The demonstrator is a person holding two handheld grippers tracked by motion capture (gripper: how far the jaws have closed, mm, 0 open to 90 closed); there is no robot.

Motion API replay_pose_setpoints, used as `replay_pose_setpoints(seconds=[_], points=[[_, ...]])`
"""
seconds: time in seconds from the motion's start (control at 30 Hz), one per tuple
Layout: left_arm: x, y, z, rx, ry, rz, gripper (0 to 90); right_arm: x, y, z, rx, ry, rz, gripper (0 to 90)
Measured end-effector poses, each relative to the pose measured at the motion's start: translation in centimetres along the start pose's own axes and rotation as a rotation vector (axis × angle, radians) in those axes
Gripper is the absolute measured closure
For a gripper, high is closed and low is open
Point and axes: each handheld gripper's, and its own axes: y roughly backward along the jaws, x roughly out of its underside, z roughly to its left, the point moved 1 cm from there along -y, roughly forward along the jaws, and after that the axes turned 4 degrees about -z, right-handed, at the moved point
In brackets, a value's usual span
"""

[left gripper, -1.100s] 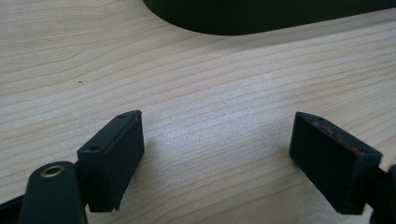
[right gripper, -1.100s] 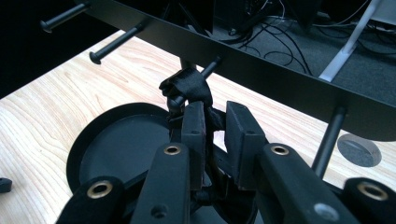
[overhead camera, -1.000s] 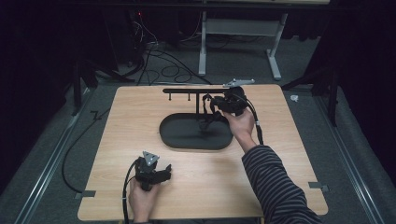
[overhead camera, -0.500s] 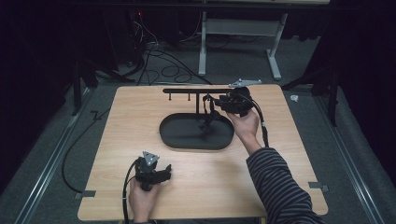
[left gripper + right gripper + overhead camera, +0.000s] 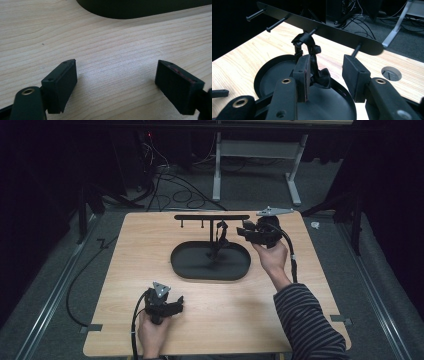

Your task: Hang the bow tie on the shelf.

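A black stand has an oval tray base [image 5: 190, 270] and a crossbar [image 5: 212, 217] with several pegs. A black knotted strap [image 5: 221, 233] hangs from one peg [image 5: 308, 42] over the tray [image 5: 274, 82]. My right gripper [image 5: 241, 231] hovers just right of the strap, pointing left at it. Its jaws have just been opening and now stand apart [image 5: 325, 75]. The strap dangles just beyond the tips, by the left pad [image 5: 303, 75], and nothing is pressed between the pads. My left gripper [image 5: 176, 305] rests near the table's front edge, open over bare wood [image 5: 116, 80].
The wooden table [image 5: 130, 270] has free room to the left and front of the tray. A round cable hole [image 5: 391, 73] sits near the far right. Cables and a desk frame [image 5: 255, 165] lie on the floor behind the table. The tray's rim [image 5: 140, 8] lies ahead of my left gripper.
My right gripper has let go of the strap, opened its jaws and drawn back to the right. The strap stays hanging on the peg. The left gripper has not moved.
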Motion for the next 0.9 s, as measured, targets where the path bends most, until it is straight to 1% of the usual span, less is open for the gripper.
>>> replay_pose_setpoints(seconds=[0.37, 0.53, 0.57, 0.83, 0.9], points=[[0.0, 0.0, 0.0, 0.0, 0.001, -0.001, 18.2, 1.2, 1.7, -1.4, 0.019, -0.028, -0.021, 58.2], [0.0, 0.0, 0.0, 0.001, 0.001, -0.001, 18.2, 1.8, 2.2, -1.9, 0.022, -0.037, -0.02, 57.6], [0.0, 0.0, 0.0, 0.0, 0.003, -0.003, 18.2, 1.8, 2.3, -2.0, 0.022, -0.046, -0.015, 57.5], [0.0, 0.0, 0.0, 0.0, 0.003, -0.003, 18.2, 2.2, 3.1, -2.3, 0.025, -0.044, -0.025, 57.2], [0.0, 0.0, 0.0, 0.001, 0.001, -0.001, 18.2, 2.4, 3.3, -2.4, 0.028, -0.051, -0.026, 57.1]])
